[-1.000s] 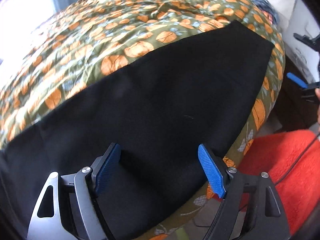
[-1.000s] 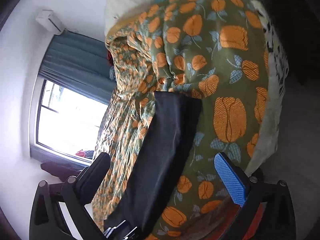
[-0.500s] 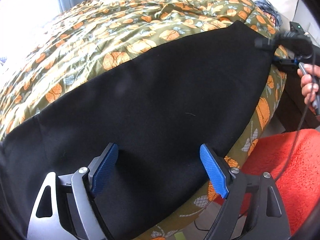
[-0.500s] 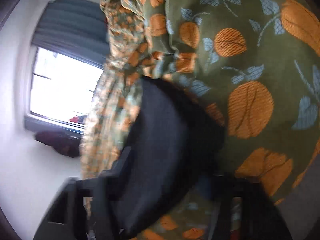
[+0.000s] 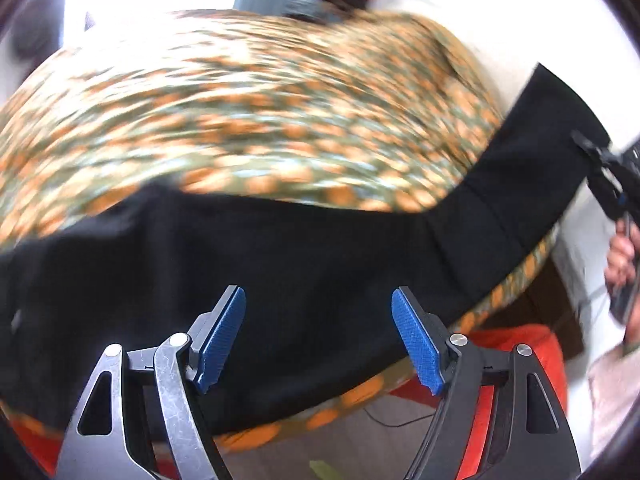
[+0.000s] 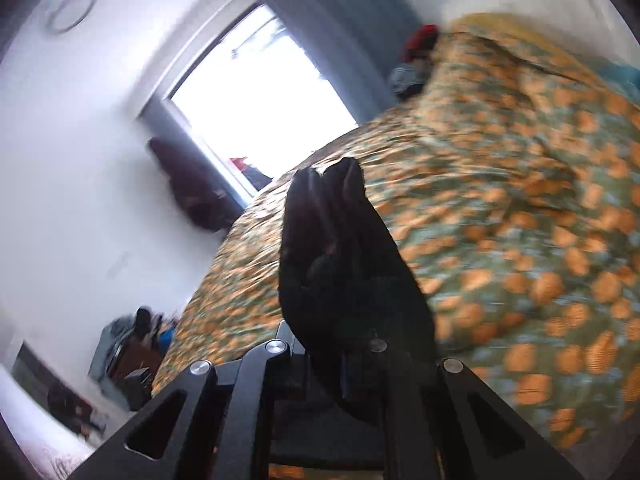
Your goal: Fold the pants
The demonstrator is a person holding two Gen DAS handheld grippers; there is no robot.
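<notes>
Two grippers: right gripper [image 6: 352, 364] jaws clamp the pants [image 5: 320, 256]; left gripper [image 5: 318, 344] jaws gape above them.

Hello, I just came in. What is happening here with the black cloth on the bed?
A person is folding black pants on a bed with a flowered cover. The right gripper is shut on one end of the pants, and that end is raised off the cover. The left gripper is open above the middle of the pants and holds nothing.

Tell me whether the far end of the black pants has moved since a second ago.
Yes. In the left wrist view the pants end, flat on the floral bedspread before, is now lifted off it, pinched in the right gripper.
</notes>
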